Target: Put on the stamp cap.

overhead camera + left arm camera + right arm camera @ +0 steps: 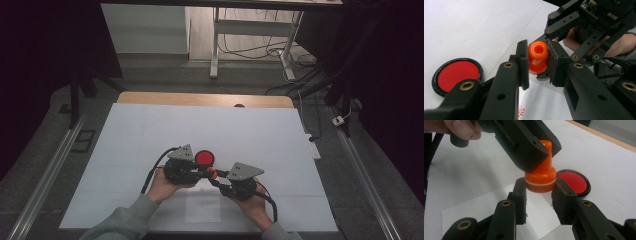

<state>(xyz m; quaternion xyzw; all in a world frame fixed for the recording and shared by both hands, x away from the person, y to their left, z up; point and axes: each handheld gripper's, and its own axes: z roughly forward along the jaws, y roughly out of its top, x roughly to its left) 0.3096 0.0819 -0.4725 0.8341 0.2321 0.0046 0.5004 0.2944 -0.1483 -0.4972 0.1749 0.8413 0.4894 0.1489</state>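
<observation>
An orange stamp (212, 173) with a round base and a narrower handle hangs between both grippers just above the table. My left gripper (537, 63) is shut on the stamp's (537, 56) handle, pads pressed on both sides. My right gripper (540, 192) is shut on the stamp's (540, 181) wide base with its white ring. In the high view the left gripper (206, 171) comes from the left and the right gripper (217, 179) from the right, tips meeting at the stamp. A round red ink pad (204, 158) in a black case lies just beyond them.
A small sheet of paper (203, 205) lies under the stamp, with a small red print (521, 110) on it. A large white cover (150, 130) spreads over the wooden table (200, 98). The ink pad (573, 182) sits close behind the right gripper's jaws.
</observation>
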